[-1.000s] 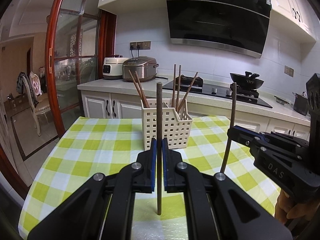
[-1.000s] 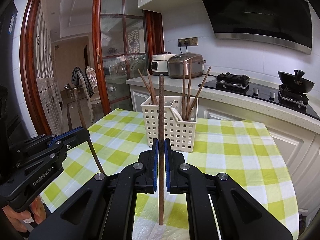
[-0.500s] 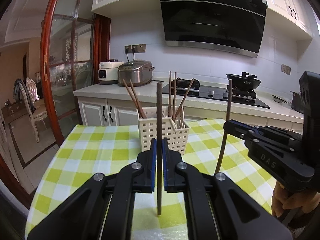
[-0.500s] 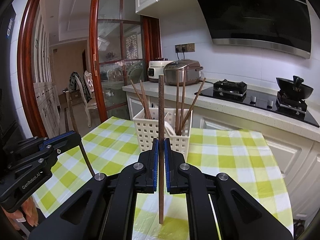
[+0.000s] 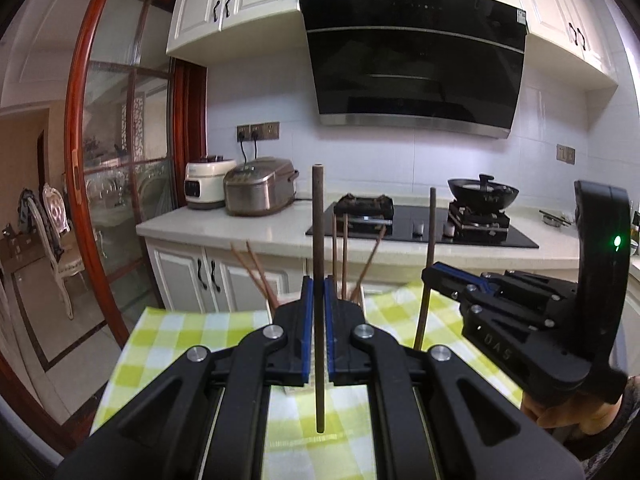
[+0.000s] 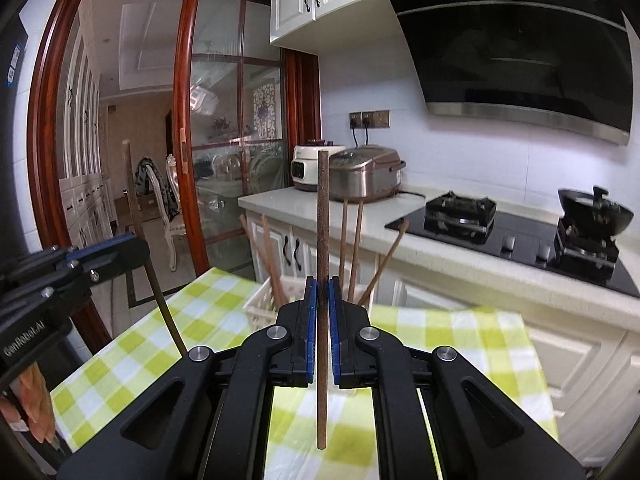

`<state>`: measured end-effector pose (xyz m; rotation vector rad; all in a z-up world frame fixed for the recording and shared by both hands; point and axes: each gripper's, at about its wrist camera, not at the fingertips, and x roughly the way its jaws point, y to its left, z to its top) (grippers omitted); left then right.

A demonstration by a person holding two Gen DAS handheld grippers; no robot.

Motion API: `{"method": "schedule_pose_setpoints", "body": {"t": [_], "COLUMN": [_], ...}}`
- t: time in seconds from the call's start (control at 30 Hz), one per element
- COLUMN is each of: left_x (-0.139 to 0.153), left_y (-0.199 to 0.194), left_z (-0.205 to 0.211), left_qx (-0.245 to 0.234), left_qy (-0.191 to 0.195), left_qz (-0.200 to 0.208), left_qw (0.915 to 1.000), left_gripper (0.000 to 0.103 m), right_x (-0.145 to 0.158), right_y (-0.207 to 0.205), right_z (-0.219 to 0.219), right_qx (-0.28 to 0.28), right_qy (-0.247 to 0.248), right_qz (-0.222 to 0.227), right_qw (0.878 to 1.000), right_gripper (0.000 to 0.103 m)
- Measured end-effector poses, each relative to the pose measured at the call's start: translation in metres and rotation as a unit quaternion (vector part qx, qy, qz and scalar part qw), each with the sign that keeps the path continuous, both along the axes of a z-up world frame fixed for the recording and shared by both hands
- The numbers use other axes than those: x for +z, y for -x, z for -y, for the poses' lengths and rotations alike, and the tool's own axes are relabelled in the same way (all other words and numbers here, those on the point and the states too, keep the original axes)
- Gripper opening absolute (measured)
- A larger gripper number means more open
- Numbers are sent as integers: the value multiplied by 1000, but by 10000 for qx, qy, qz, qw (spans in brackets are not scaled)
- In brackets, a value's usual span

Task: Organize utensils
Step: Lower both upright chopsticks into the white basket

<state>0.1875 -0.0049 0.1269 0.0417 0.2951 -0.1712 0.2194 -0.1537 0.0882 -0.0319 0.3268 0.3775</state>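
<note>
My left gripper (image 5: pixel 319 300) is shut on a brown chopstick (image 5: pixel 319 240) held upright. My right gripper (image 6: pixel 322 300) is shut on another brown chopstick (image 6: pixel 322 220), also upright. Each gripper shows in the other's view: the right gripper (image 5: pixel 434 274) at the right with its chopstick (image 5: pixel 428 248), the left gripper (image 6: pixel 136 246) at the left with its chopstick (image 6: pixel 138 216). A white slotted basket (image 6: pixel 262 304) stands on the checked table behind the fingers, mostly hidden, with several chopsticks (image 6: pixel 352 248) sticking up from it; they also show in the left wrist view (image 5: pixel 344 256).
The table has a yellow-green checked cloth (image 6: pixel 160 340). Behind it runs a kitchen counter (image 5: pixel 248 228) with two rice cookers (image 5: pixel 260 186), a black hob (image 5: pixel 420 232) and a wok (image 5: pixel 482 192). A red-framed glass door (image 6: pixel 236 160) is at the left.
Both grippers have risen and tilted upward with their chopsticks. The basket has sunk low behind the fingers and more of the hood and cabinets shows.
</note>
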Motion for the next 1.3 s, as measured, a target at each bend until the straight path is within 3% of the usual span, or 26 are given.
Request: {"method": "schedule_pose_setpoints", "body": {"t": [0.27, 0.47, 0.77, 1.13, 1.3], "left_x": [48, 59, 30, -29, -47], "left_y": [-48, -87, -139, -176, -176], "left_z": [5, 5, -2, -19, -25], "left_qx": [51, 133, 271, 175, 270], "left_qy": [-32, 34, 279, 571, 547], "left_qz": [287, 275, -49, -781, -897], "left_qw": [9996, 9995, 9992, 9952, 9941], "left_gripper": [5, 5, 5, 5, 6], "right_x": [34, 43, 27, -22, -40], "right_y": [-46, -77, -117, -158, -159], "right_z": [-4, -12, -26, -33, -34], "right_qx": [-29, 7, 154, 291, 244], "right_qy": [85, 102, 30, 159, 225], "right_qz": [202, 310, 232, -534, -732], "right_qw": [9998, 9995, 9996, 9980, 9968], "right_gripper": [6, 6, 6, 6, 7]}}
